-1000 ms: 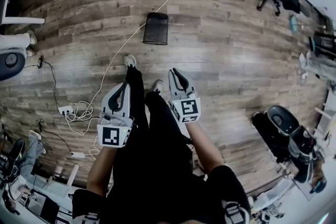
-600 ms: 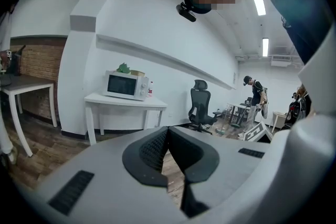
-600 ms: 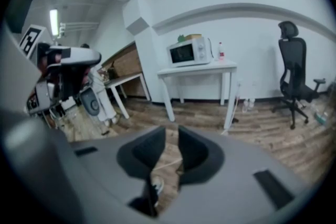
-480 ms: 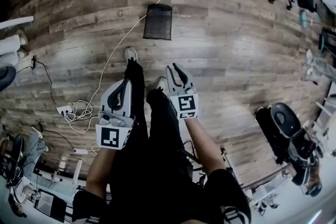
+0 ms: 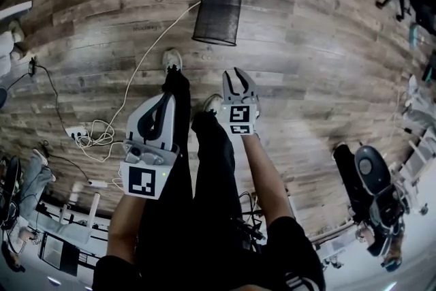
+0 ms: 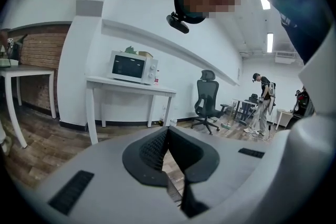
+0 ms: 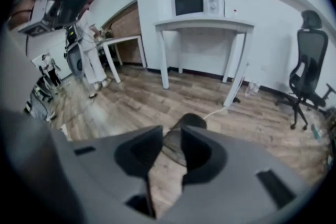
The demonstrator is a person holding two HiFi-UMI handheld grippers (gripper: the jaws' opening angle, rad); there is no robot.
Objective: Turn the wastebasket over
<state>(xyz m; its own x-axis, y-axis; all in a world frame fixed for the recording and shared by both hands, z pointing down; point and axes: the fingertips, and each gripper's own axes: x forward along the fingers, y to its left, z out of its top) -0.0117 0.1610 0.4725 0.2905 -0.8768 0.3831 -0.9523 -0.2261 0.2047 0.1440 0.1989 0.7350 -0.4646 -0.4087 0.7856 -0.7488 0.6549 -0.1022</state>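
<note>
Closest to me, my left gripper point(image 5: 165, 100) hangs beside my left leg with its jaws pressed together and nothing between them. I judge it has no part to play yet, so it is closed and out of the way. My right gripper point(image 5: 238, 77) sits a little further forward, tipped down toward the floor. Its jaws are opening with only air between them. In the right gripper view the gap frames the wastebasket point(image 5: 218, 16), so I take this to be the hand lined up to grab it. My forward shoe point(image 5: 172, 59) stands on the wood floor point(image 5: 306, 65) short of the basket, which is ahead of me, well apart from both grippers and not yet within reach. It is black mesh and stands on the planks. The end facing up looks narrower and closed, so I take it to be resting mouth down, though I cannot be certain. A white cable point(image 5: 159, 39) trails across the floor just beside its left side, and I would want to lift clear of that. Beyond, a white table point(image 7: 205, 26) carrying a microwave point(image 7: 195, 3) stands against the wall, with an office chair point(image 7: 307, 55) off to the right.
</note>
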